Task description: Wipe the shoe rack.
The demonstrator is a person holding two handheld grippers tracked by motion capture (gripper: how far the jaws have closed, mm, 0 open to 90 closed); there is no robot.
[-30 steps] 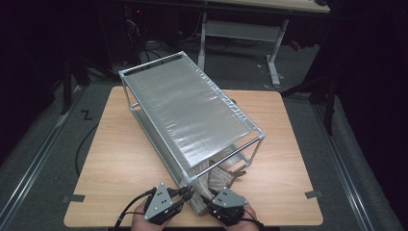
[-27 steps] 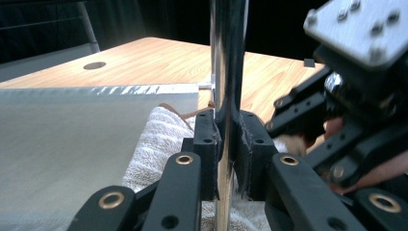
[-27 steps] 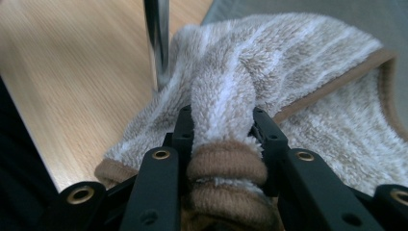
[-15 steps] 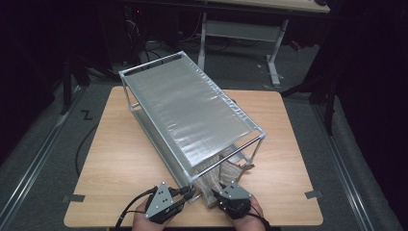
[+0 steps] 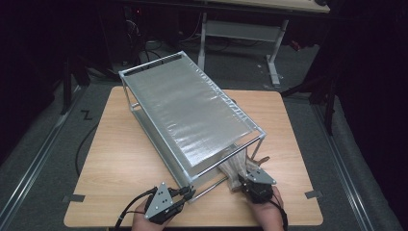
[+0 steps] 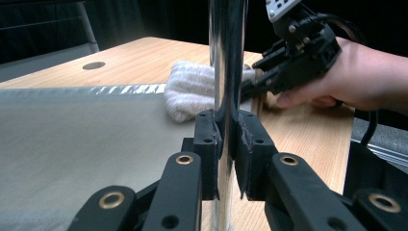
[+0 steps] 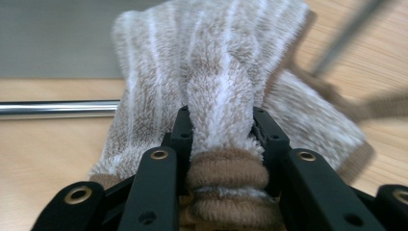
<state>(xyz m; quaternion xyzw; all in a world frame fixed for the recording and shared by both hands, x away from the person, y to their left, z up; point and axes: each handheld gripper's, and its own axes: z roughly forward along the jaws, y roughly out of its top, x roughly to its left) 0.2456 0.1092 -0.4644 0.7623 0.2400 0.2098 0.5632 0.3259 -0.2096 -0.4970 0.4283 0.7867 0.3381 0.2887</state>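
- Left gripper: clenched on the rack corner post.
- Right gripper: grasping the sock.
- Sock: on the table, at the rack's near end, partly under it.

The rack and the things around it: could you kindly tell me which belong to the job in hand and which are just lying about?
In use:
- metal rack, its post clamped in the left claw
- striped fluffy sock, gripped by the right claw at the rack's near end

Just about:
- wooden table beneath it all
- tape marks on the floor
- desk frame behind
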